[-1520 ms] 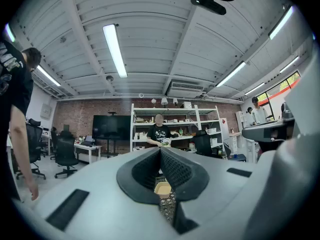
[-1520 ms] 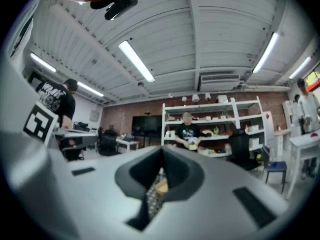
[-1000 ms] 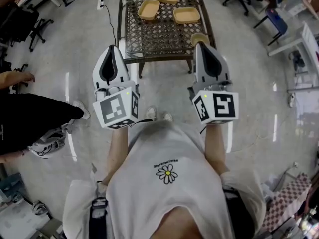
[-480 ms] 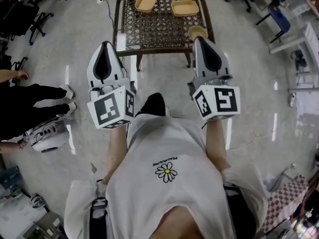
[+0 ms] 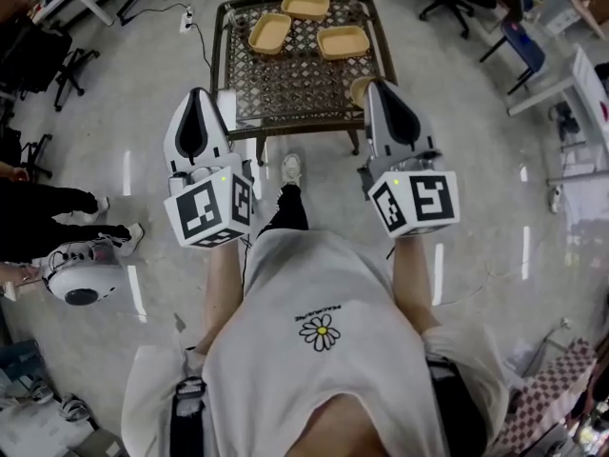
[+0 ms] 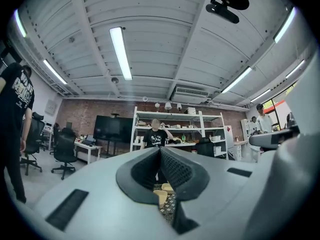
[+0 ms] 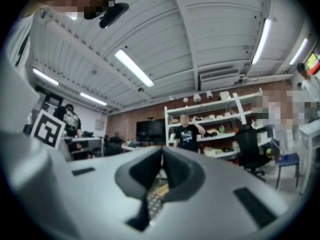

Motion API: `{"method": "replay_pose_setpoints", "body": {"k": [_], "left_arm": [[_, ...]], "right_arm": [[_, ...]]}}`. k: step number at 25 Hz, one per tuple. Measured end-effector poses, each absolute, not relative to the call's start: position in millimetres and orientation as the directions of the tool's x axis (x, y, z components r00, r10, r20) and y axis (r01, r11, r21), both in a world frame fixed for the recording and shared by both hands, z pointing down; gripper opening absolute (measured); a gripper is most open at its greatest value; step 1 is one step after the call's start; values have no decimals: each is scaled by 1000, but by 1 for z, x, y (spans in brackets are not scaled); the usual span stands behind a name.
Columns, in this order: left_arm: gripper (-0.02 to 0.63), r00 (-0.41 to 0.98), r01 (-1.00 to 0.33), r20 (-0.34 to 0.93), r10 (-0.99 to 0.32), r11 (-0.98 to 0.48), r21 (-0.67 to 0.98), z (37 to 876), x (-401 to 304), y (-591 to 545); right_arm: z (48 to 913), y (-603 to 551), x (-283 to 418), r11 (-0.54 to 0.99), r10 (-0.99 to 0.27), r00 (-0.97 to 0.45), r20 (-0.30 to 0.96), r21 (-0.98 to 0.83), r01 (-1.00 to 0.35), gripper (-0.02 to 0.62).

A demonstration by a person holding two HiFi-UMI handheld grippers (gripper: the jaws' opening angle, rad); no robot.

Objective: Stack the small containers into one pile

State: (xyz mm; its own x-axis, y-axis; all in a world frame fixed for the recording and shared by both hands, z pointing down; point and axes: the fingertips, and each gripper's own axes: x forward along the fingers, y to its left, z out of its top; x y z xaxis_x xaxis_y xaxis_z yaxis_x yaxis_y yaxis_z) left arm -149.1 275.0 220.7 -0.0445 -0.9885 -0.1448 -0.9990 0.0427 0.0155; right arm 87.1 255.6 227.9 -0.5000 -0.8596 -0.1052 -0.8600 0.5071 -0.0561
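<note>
Both the left gripper (image 5: pixel 197 98) and the right gripper (image 5: pixel 376 89) hang just short of the table (image 5: pixel 295 84), jaws pressed together on nothing. Three tan containers (image 5: pixel 343 42) lie apart toward the table's far edge, and a fourth container (image 5: pixel 359 88) sits at the near right corner, partly hidden behind the right gripper. That corner one looks most at risk, since a forward reach before the jaws spread could shove it off the edge, and the others seem light enough to skid or tip when pinched by one rim.

White daisy T-shirt (image 5: pixel 321 303); 2 grey grippers (image 5: pixel 197 93) (image 5: pixel 376 84)
</note>
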Motion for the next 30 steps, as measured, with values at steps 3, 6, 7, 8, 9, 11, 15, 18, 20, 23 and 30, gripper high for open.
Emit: {"method": "replay_pose_setpoints", "body": {"k": [3, 6, 7, 8, 9, 11, 15, 18, 20, 23, 30], "left_arm": [[28, -26, -1000, -143, -989, 23, 21, 220, -149, 248], [28, -2, -1000, -144, -990, -1, 18, 220, -149, 216], [28, 5, -1000, -140, -990, -7, 18, 220, -150, 204], [28, 9, -1000, -135, -991, -12, 21, 222, -152, 193], [28, 13, -1000, -129, -992, -16, 24, 222, -155, 181], [28, 20, -999, -121, -992, -24, 28, 223, -162, 156], [28, 33, -999, -119, -992, -37, 30, 220, -177, 101], [28, 34, -999, -120, -992, -38, 31, 221, -190, 62], [28, 29, -999, -116, -993, -33, 36, 224, -201, 39], [28, 19, -998, -113, -993, -25, 54, 224, -218, 5], [28, -14, -996, -59, -998, 9, 89, 239, -243, -51]], "right_arm": [[228, 235, 87, 500, -864, -495, -94, -42, -865, 32], [226, 205, 85, 499, -865, -493, -93, -50, -865, 32], [226, 194, 82, 498, -865, -493, -91, -51, -865, 32], [226, 183, 78, 498, -866, -493, -88, -47, -866, 32], [226, 172, 74, 497, -866, -493, -84, -38, -867, 34], [223, 150, 62, 500, -864, -498, -78, -12, -866, 33], [216, 98, 39, 506, -859, -506, -72, 19, -862, 34], [216, 58, 25, 508, -859, -508, -68, 16, -861, 34], [221, 33, 15, 513, -857, -512, -56, 6, -859, 34], [224, -3, -3, 526, -850, -526, -32, 4, -850, 34], [234, -67, -36, 551, -834, -550, 34, 61, -832, 34]]}}
